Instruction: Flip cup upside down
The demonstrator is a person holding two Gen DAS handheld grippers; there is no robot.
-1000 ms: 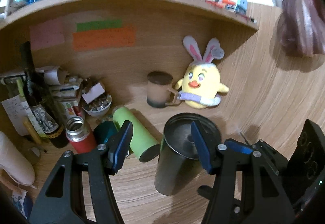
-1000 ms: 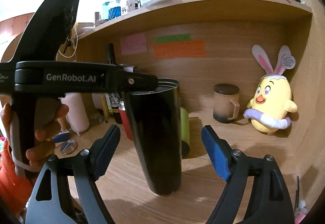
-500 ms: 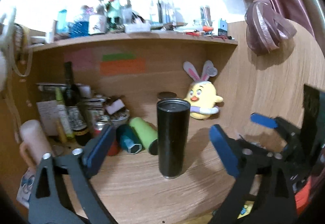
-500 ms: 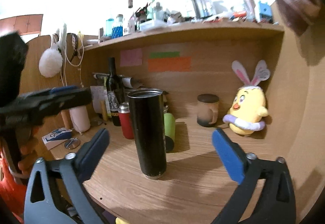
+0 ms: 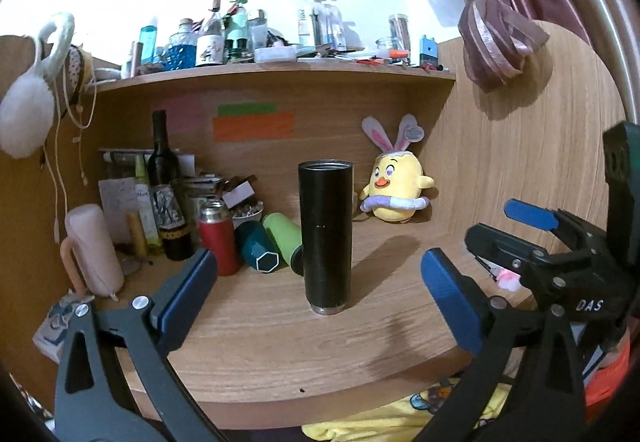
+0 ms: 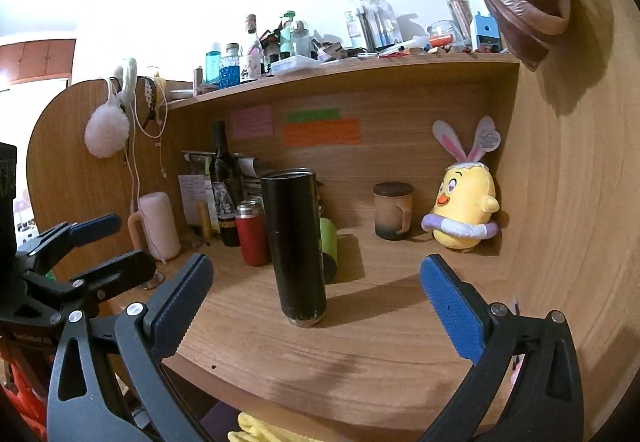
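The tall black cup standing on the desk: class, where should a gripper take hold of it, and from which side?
Grip the black cup mid-body, from the open front. It stands upright with straight round walls; bottles crowd its left rear.

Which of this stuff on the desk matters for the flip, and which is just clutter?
Job: black cup, standing alone; left gripper and right gripper, both open.

Clutter: red flask, green cup, teal cup, wine bottle, mug, chick plush.
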